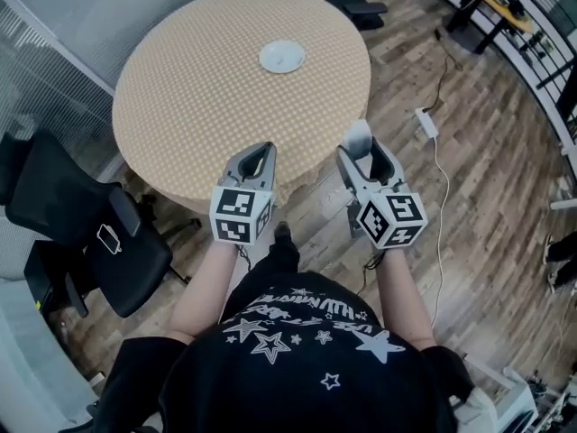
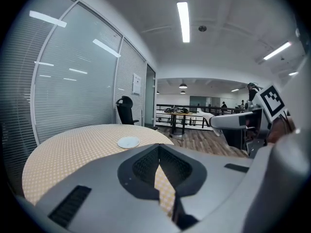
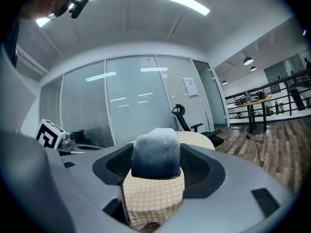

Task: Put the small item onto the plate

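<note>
Nearest the lens: black star-printed shirt of the person, filling the bottom of the head view. Beyond it: round table under tan checked cloth, the largest surface in reach.

Left gripper: clenched on nothing, tips together, only checked cloth visible through the opening behind them. Position: over the near table edge.

Right gripper: clamped on the small pale grey rounded block, pinched by both sides near the jaw tips. Position: at the near right edge of the table, well apart from the small white round plate on the far half of the cloth.

Step in hand, as judged: carry to plate.
- Reach forward and leftward across the table.
- Hold clamping pressure constant during travel.
- Lower to contact with the plate centre, then release. Avoid dropping from height: probably a light piece, liable to bounce off so small a target.
- Hold the left gripper out of the path.

View differences:
- From the right gripper view: hold confirmed, cloth below the block, no plate in frame.
- From the left gripper view: plate ahead, right gripper off to the side, block hard to make out.
- From the head view only: the whole route.
</note>
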A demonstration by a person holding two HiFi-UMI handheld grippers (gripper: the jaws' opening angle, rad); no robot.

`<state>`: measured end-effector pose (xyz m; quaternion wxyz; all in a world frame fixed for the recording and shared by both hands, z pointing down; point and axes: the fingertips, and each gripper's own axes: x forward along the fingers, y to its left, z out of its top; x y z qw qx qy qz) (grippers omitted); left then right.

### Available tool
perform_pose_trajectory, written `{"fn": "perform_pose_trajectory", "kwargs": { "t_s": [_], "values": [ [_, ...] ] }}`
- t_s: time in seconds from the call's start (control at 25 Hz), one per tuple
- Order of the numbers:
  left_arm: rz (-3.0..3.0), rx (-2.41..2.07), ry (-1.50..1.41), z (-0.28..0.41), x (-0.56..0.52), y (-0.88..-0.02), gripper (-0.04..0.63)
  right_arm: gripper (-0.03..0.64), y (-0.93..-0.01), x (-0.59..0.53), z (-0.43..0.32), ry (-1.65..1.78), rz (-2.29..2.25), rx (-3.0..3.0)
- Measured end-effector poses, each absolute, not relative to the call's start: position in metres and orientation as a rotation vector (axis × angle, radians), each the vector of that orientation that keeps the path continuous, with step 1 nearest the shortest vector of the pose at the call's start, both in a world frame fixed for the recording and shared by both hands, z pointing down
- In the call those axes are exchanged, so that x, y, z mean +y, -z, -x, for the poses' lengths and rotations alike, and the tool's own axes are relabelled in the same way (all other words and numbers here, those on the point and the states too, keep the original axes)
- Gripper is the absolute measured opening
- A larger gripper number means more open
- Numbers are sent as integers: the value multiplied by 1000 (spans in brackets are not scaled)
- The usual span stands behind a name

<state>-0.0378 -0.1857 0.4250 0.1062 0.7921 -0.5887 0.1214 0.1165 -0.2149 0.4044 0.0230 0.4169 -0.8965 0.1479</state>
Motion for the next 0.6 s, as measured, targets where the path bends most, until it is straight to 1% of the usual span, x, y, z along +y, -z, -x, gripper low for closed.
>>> {"fn": "perform_pose_trajectory", "kwargs": {
  "t_s": [0.28,0.6],
  "values": [
    [-2292,-1717,-347,74,-242,-440,0,301,-409,-268,-87,-470,-1295,-2744],
    [-2356,-1666,-352,97,-290,-439,0,301,-404,-309,-63,-438,-1343,-2702]
  ]
}}
